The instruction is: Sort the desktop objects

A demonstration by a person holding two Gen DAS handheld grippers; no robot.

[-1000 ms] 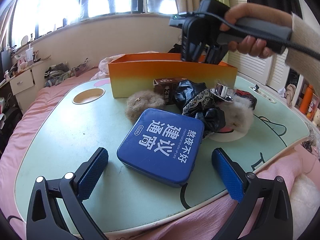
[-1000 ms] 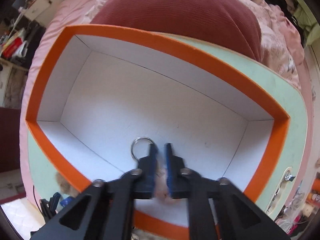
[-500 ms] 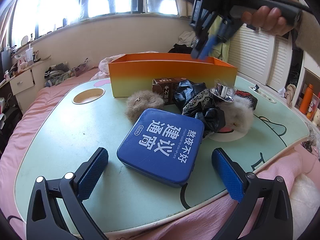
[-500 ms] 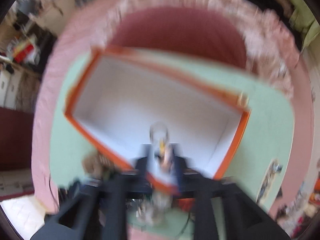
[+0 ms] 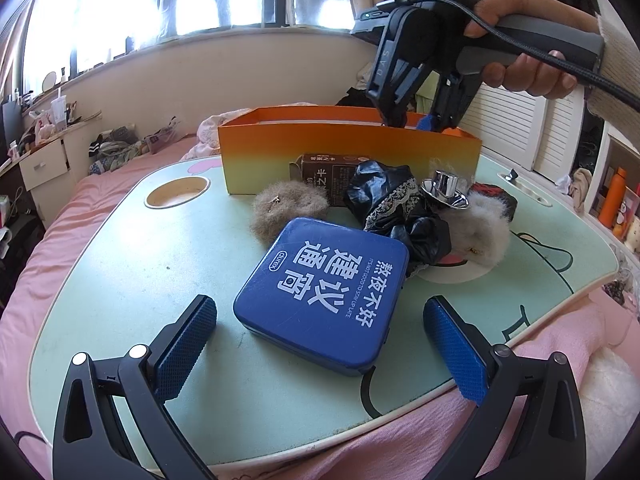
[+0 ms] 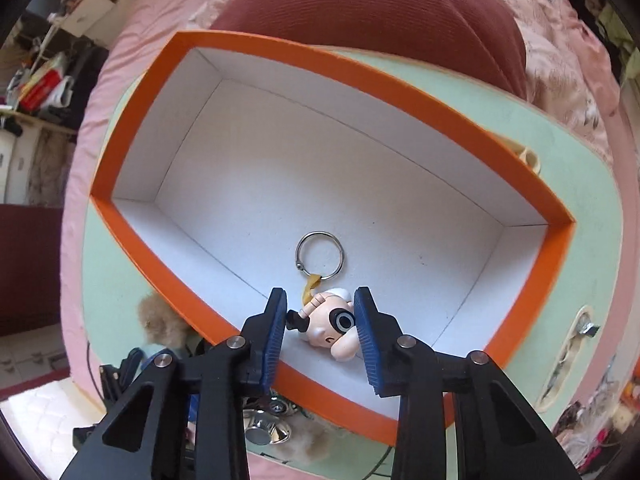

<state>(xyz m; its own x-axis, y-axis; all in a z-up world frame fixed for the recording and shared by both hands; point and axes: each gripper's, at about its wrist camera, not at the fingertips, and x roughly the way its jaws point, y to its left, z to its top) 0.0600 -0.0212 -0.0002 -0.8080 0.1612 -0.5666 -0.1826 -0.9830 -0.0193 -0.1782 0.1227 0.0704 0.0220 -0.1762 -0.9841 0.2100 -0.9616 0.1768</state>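
A small doll-head keychain (image 6: 330, 322) with a metal ring (image 6: 320, 256) lies on the white floor of the orange box (image 6: 132, 184). My right gripper (image 6: 320, 292) points straight down just above it. Its jaws are closing, with the toy seen between the blue pads and no pad touching it. From the left wrist view, that right gripper (image 5: 412, 120) hangs at the orange box's (image 5: 348, 148) far rim in a person's hand. My left gripper (image 5: 320, 304) stands wide open low over the table, on either side of a blue tin (image 5: 324, 292) and apart from it.
On the green table (image 5: 140, 272) in front of the box lie two fur balls (image 5: 288, 208), a black cloth bundle (image 5: 392, 208), a brown carton (image 5: 320, 172) and a chrome knob (image 5: 446, 190). A round cup recess (image 5: 178, 196) sits at the left. Pink bedding surrounds the table.
My right gripper, shut on the keychain toy a second ago, has let it go; the toy now lies on the box floor. The gripper rose, then came back to the rim. The left gripper stayed still.
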